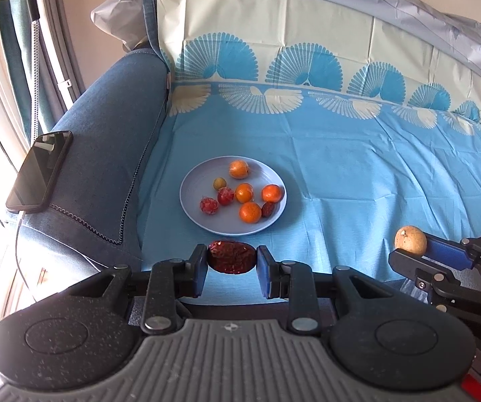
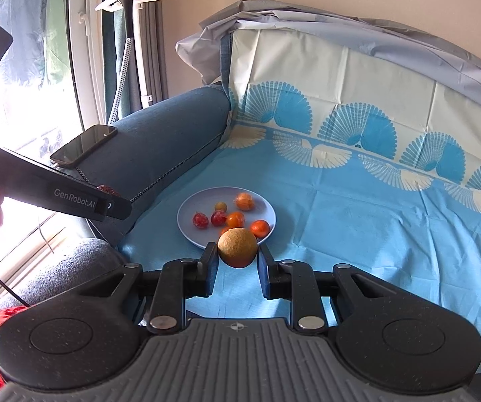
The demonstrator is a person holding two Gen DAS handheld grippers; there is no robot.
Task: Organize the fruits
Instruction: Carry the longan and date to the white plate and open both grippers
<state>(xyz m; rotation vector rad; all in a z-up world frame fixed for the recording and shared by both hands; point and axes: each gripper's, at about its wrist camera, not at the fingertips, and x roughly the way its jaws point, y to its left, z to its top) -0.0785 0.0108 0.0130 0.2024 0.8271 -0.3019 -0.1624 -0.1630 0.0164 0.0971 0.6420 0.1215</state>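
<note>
A round pale-blue plate (image 1: 190, 207) sits on the light-blue patterned cloth (image 1: 357, 174) covering the sofa. In it lie 8 small fruits: 4 orange ones, including an orange fruit at the far rim (image 1: 239, 169), 2 red wrapped fruits (image 1: 226, 196), 1 small yellow-green fruit (image 1: 219, 183) and 1 dark brown date (image 1: 268, 209).

The left gripper (image 1: 231, 261) is clamped on a dark red oval fruit (image 1: 230, 258), held just in front of the plate. The right gripper (image 2: 237, 256) grasps a round tan-brown fruit (image 2: 237, 245) near the plate's front rim. A black smartphone (image 1: 41, 171) rests on the blue sofa armrest (image 1: 106, 154).
</note>
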